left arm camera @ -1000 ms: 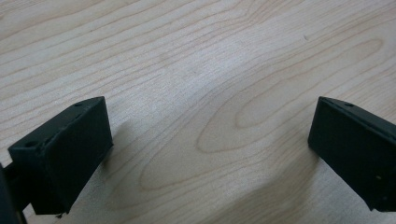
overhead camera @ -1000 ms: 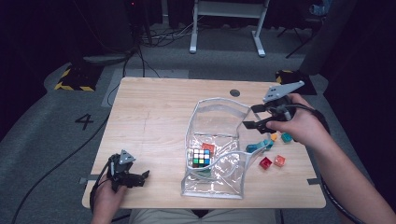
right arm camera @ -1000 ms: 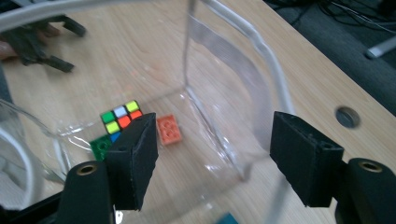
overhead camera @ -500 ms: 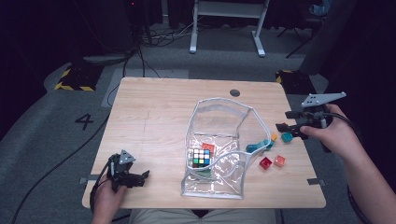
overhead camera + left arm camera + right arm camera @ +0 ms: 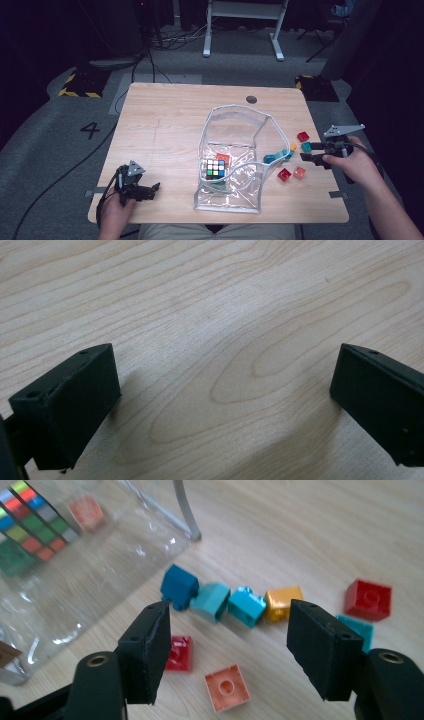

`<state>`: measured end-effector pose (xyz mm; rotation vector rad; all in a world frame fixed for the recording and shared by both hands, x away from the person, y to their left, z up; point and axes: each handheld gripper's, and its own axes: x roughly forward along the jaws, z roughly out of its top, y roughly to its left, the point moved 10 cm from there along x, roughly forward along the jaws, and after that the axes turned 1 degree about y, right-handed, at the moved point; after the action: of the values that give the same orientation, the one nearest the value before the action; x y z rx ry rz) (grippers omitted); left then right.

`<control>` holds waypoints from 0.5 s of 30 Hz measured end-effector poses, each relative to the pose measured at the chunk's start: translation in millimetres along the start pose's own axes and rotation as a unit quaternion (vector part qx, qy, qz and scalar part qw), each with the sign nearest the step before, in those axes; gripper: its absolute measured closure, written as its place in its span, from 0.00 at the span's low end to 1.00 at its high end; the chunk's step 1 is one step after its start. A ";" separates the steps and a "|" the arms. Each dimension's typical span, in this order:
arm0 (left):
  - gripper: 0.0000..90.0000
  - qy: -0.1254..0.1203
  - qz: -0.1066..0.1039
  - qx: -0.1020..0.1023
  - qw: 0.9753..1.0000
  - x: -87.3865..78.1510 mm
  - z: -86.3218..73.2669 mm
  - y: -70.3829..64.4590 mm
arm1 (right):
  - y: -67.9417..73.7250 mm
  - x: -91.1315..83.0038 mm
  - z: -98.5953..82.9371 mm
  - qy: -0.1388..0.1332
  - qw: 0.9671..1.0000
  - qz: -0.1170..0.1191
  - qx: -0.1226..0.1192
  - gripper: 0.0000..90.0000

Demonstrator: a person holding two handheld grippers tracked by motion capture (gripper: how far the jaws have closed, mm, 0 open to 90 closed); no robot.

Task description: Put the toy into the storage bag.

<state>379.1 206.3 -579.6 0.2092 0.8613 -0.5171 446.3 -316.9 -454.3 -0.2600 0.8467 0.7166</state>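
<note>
A clear zip bag (image 5: 250, 120) lies open mid-table with a Rubik's cube (image 5: 214, 168) and an orange brick (image 5: 223, 158) inside. Loose bricks lie to its right: a blue and teal row (image 5: 277, 156), a yellow one (image 5: 293, 146), red ones (image 5: 302, 136) (image 5: 284, 174) and a salmon one (image 5: 299, 172). My right gripper (image 5: 309, 152) hovers open just right of them. In the right gripper view its jaws (image 5: 230, 630) frame the teal bricks (image 5: 246, 605), with the small red brick (image 5: 179, 652) and salmon brick (image 5: 227, 687) below. My left gripper (image 5: 152, 190) rests open at the front left, over bare wood (image 5: 225, 385).
The wooden table (image 5: 165, 125) has a dark round hole (image 5: 251, 99) near its far edge. The right table edge runs close to my right hand. A white frame (image 5: 242, 20) stands on the floor beyond the table.
My right gripper has swung from the bag's right rim out to the right, then down and nearer, to beside the loose bricks. The left gripper has stayed still.
</note>
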 end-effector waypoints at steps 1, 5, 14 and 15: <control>0.00 0.000 -0.001 0.000 1.000 0.0 0.0 -0.1 | -2.1 4.0 -6.3 0.007 1.000 -0.001 -0.004 0.40; 0.00 0.000 -0.001 0.000 1.000 0.0 0.1 -0.1 | -7.8 18.8 -27.3 0.033 0.999 -0.006 -0.009 0.42; 0.00 0.000 0.000 0.000 1.000 0.0 0.0 -0.1 | -10.6 45.9 -59.8 0.067 0.998 -0.002 -0.008 0.43; 0.00 -0.001 0.000 0.000 1.000 0.1 0.1 -0.1 | -10.7 48.5 -63.0 0.071 0.997 -0.001 -0.008 0.43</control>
<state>379.2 206.2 -579.6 0.2088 0.8600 -0.5172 437.9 -332.1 -532.7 -0.3290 0.9758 0.7094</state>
